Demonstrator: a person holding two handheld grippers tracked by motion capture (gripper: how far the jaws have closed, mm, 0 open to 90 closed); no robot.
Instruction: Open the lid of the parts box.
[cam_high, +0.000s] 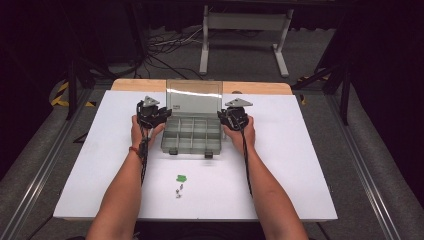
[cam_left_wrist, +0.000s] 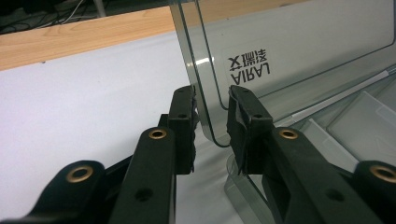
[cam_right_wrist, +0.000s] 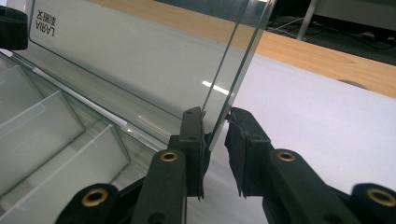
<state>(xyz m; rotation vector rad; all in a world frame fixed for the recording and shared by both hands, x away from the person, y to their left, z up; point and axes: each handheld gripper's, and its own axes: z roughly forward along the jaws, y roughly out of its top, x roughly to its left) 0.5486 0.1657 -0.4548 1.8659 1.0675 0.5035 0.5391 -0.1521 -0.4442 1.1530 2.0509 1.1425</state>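
Note:
A clear grey compartment box (cam_high: 192, 136) stands on the white table (cam_high: 300, 165) with its lid (cam_high: 194, 96) raised upright. At the lid's left side my left gripper (cam_high: 162, 114) is open. In the left gripper view the lid's (cam_left_wrist: 303, 42) rounded corner edge sits between the jaws of my left gripper (cam_left_wrist: 211, 100), with a gap to the right pad. My right gripper (cam_high: 225, 116) is at the lid's right side. In the right gripper view its jaws (cam_right_wrist: 215, 116) straddle the lid's (cam_right_wrist: 140, 60) thin edge, open, with space beside the right pad.
A small green piece (cam_high: 181, 177) and a few tiny metal parts (cam_high: 179, 191) lie on the table nearer the person, between the forearms. The box's compartments (cam_right_wrist: 56, 126) look bare. A wooden strip (cam_high: 135, 85) runs along the table's far edge.

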